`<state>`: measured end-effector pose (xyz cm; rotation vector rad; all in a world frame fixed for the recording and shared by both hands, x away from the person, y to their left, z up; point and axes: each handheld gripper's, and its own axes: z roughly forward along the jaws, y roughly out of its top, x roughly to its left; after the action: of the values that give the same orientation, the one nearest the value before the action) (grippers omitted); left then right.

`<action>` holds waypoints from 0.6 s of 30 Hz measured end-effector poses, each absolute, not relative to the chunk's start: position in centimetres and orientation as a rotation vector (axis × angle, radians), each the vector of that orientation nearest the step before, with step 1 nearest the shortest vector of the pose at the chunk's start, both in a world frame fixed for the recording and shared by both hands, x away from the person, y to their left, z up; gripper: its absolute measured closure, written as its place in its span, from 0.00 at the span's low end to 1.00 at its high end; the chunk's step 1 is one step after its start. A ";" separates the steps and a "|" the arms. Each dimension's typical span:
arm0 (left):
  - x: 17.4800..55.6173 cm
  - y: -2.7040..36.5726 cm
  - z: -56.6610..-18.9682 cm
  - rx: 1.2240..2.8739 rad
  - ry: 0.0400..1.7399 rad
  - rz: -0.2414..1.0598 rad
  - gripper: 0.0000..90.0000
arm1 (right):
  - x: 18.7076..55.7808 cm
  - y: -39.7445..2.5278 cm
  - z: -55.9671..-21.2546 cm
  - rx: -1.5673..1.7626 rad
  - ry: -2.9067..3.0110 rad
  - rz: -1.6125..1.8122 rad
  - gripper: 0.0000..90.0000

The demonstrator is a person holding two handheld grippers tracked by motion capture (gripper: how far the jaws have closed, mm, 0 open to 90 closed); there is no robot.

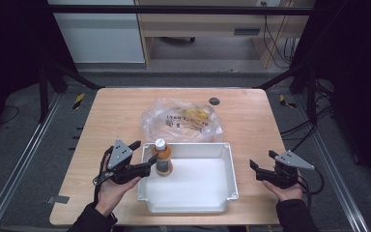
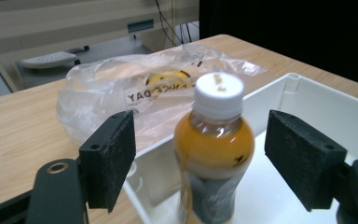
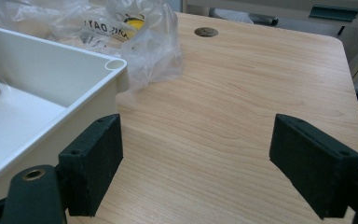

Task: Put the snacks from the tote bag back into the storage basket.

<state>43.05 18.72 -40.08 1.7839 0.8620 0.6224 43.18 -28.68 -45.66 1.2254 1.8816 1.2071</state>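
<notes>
Bottle of orange drink (image 1: pixel 163 158), clear plastic with a white screw cap and a dark label, stands upright inside the white rectangular plastic tray (image 1: pixel 193 205), in the far-left corner of it from where I sit. My left gripper (image 1: pixel 145 158) reaches over the tray's left wall; its jaws stand wide apart, one on each side of the bottle, and in the left gripper view the bottle (image 2: pixel 212 154) sits between the two black pads (image 2: pixel 109 158) with a gap on both sides, nothing pressed against it. Cap there carries a few small yellowish specks. Left hand (image 1: pixel 110 188) holds that gripper from below-left. My right gripper (image 1: pixel 263 166) hovers over bare wood just right of the tray, jaws also spread and holding nothing; the right gripper view shows light wood-grain worktop (image 3: pixel 223 121) between them and the tray's corner (image 3: pixel 114 65) off to one side. Crumpled clear plastic bag (image 1: pixel 181 120) with dark printed lettering and something yellow inside lies just behind the tray, touching its far wall. Small round grey grommet (image 1: pixel 214 101) sits in the worktop beyond the bag.
</notes>
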 end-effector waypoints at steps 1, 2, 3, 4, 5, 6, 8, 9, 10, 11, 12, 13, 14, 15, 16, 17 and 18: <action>43.1 19.0 -40.2 1.787 0.866 0.622 0.27 | 43.2 -28.7 -45.7 1.224 1.881 1.206 0.19; 43.1 19.3 -40.3 1.786 0.870 0.621 0.27 | 43.2 -28.7 -45.7 1.223 1.881 1.206 0.19; 43.1 19.5 -40.4 1.786 0.873 0.624 0.26 | 43.2 -28.7 -45.7 1.223 1.881 1.205 0.19; 43.2 19.8 -40.5 1.786 0.878 0.628 0.26 | 43.2 -28.7 -45.7 1.226 1.881 1.207 0.19; 43.2 20.1 -40.6 1.783 0.887 0.627 0.26 | 43.2 -28.7 -45.7 1.227 1.881 1.207 0.19; 43.2 20.4 -40.7 1.781 0.893 0.628 0.26 | 43.2 -28.7 -45.7 1.227 1.880 1.207 0.19; 43.4 21.1 -41.1 1.784 0.907 0.638 0.26 | 43.2 -28.8 -45.7 1.225 1.879 1.209 0.19; 43.4 21.4 -41.2 1.783 0.916 0.642 0.26 | 43.2 -28.8 -45.7 1.226 1.878 1.209 0.19; 43.5 21.7 -41.4 1.781 0.923 0.643 0.26 | 43.2 -28.8 -45.7 1.229 1.878 1.209 0.19; 43.6 22.1 -41.6 1.783 0.934 0.649 0.26 | 43.2 -28.8 -45.7 1.229 1.879 1.209 0.19; 43.6 22.5 -41.9 1.785 0.943 0.654 0.26 | 43.2 -28.8 -45.7 1.230 1.879 1.208 0.19; 43.7 22.7 -42.0 1.783 0.948 0.657 0.26 | 43.2 -28.8 -45.7 1.229 1.880 1.208 0.19; 43.8 23.1 -42.3 1.784 0.958 0.664 0.26 | 43.2 -28.8 -45.7 1.230 1.879 1.207 0.19; 43.8 23.5 -42.5 1.784 0.967 0.666 0.26 | 43.2 -28.8 -45.7 1.232 1.878 1.207 0.19; 43.9 23.8 -42.7 1.778 0.974 0.670 0.26 | 43.2 -28.8 -45.7 1.235 1.877 1.207 0.19; 44.0 24.3 -43.0 1.780 0.980 0.676 0.26 | 43.2 -28.9 -45.7 1.235 1.876 1.206 0.19; 44.0 24.5 -43.1 1.779 0.985 0.678 0.26 | 43.2 -28.9 -45.7 1.234 1.876 1.205 0.19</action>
<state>44.05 24.50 -43.14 1.7790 0.9845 0.6780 43.17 -28.94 -45.71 1.2343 1.8764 1.2054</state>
